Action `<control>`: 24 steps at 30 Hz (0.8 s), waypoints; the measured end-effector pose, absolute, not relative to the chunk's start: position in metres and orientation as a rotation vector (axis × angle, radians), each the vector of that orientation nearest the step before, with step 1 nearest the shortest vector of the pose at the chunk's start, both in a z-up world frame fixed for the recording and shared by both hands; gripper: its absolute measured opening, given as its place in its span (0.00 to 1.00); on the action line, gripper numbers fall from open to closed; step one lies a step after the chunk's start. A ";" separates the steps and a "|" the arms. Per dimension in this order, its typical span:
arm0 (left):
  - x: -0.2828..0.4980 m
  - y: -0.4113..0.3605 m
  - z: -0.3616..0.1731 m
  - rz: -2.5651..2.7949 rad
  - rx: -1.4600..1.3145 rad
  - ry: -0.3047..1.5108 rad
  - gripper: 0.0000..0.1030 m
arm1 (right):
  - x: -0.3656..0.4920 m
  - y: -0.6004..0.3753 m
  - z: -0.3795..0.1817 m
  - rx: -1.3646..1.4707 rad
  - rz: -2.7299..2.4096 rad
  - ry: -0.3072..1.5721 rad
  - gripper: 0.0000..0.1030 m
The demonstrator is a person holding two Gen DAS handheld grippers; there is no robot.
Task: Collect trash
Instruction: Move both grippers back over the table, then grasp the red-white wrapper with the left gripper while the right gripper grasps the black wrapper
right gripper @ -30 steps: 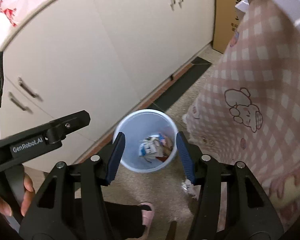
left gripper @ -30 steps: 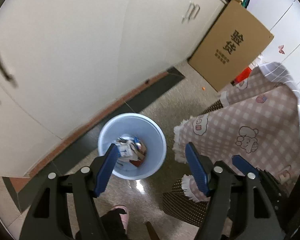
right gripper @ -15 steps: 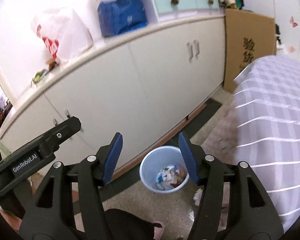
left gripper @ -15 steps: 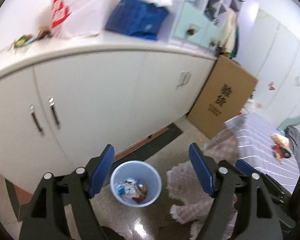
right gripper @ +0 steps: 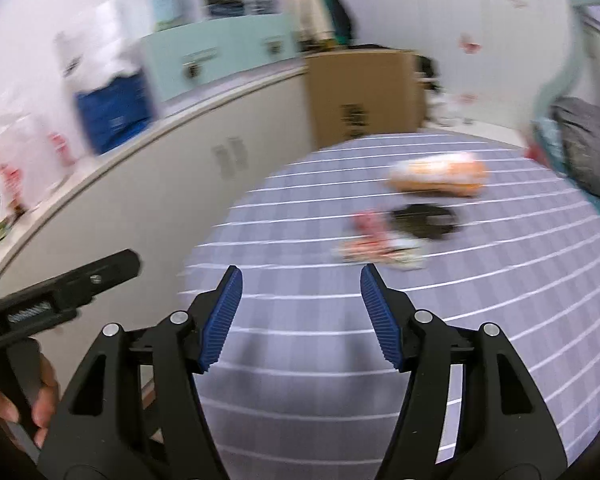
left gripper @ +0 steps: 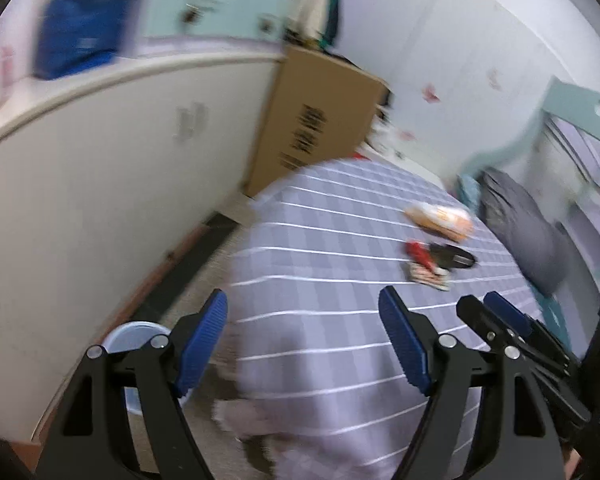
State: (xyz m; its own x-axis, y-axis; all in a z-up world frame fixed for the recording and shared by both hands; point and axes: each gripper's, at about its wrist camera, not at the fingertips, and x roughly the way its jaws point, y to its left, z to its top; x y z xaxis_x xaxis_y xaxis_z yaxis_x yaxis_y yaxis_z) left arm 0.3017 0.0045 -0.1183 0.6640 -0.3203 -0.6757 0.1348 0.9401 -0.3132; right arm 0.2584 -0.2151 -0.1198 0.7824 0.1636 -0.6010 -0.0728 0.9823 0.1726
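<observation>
On the striped bed point(right gripper: 480, 320), wrappers point(right gripper: 380, 246) lie beyond both empty, spread claws point(right gripper: 300, 316) point(left gripper: 304, 340).

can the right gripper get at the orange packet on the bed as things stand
Probably yes. The right gripper is open and empty, pointing across the bed toward the orange packet. Only smaller wrappers lie on the sheet between them, and it could pass above those.
</observation>
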 end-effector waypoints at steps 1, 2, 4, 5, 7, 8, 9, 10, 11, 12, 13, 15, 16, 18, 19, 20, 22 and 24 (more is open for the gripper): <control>0.307 -0.006 -0.121 -0.277 -0.242 0.815 0.74 | 0.262 -0.233 -0.120 0.156 0.100 0.664 0.60; 0.313 -0.020 -0.121 -0.300 -0.237 0.821 0.74 | 0.264 -0.246 -0.121 0.162 0.079 0.666 0.60; 0.329 -0.050 -0.123 -0.336 -0.223 0.846 0.74 | 0.272 -0.271 -0.124 0.173 0.036 0.680 0.60; 0.338 -0.066 -0.126 -0.358 -0.220 0.866 0.74 | 0.274 -0.283 -0.127 0.184 0.024 0.685 0.60; 0.353 -0.088 -0.132 -0.409 -0.225 0.897 0.73 | 0.282 -0.301 -0.131 0.191 -0.006 0.699 0.60; 0.360 -0.098 -0.135 -0.421 -0.221 0.915 0.72 | 0.287 -0.309 -0.134 0.193 -0.010 0.710 0.60; 0.366 -0.108 -0.139 -0.424 -0.210 0.930 0.67 | 0.291 -0.317 -0.136 0.196 -0.012 0.716 0.60; 0.375 -0.120 -0.142 -0.428 -0.192 0.944 0.64 | 0.293 -0.324 -0.139 0.195 -0.013 0.721 0.60; 0.382 -0.128 -0.146 -0.433 -0.178 0.959 0.64 | 0.296 -0.327 -0.140 0.192 -0.010 0.727 0.60; 0.388 -0.134 -0.151 -0.430 -0.172 0.974 0.61 | 0.300 -0.331 -0.143 0.189 -0.001 0.738 0.60; 0.393 -0.138 -0.155 -0.430 -0.172 0.985 0.58 | 0.306 -0.334 -0.144 0.186 0.005 0.746 0.60; 0.404 -0.144 -0.162 -0.432 -0.183 1.010 0.54 | 0.312 -0.339 -0.147 0.171 0.005 0.756 0.60; 0.408 -0.147 -0.166 -0.440 -0.194 1.023 0.53 | 0.318 -0.341 -0.150 0.159 0.013 0.770 0.60; 0.414 -0.153 -0.170 -0.438 -0.196 1.023 0.44 | 0.322 -0.341 -0.151 0.150 0.021 0.775 0.60; 0.416 -0.155 -0.171 -0.440 -0.193 1.027 0.40 | 0.324 -0.340 -0.151 0.137 0.025 0.776 0.60; 0.419 -0.157 -0.173 -0.443 -0.189 1.031 0.37 | 0.327 -0.338 -0.151 0.123 0.039 0.778 0.60; 0.422 -0.162 -0.177 -0.448 -0.179 1.035 0.15 | 0.333 -0.334 -0.152 0.103 0.077 0.784 0.62; 0.424 -0.160 -0.179 -0.465 -0.208 1.032 0.12 | 0.340 -0.329 -0.154 0.080 0.106 0.795 0.62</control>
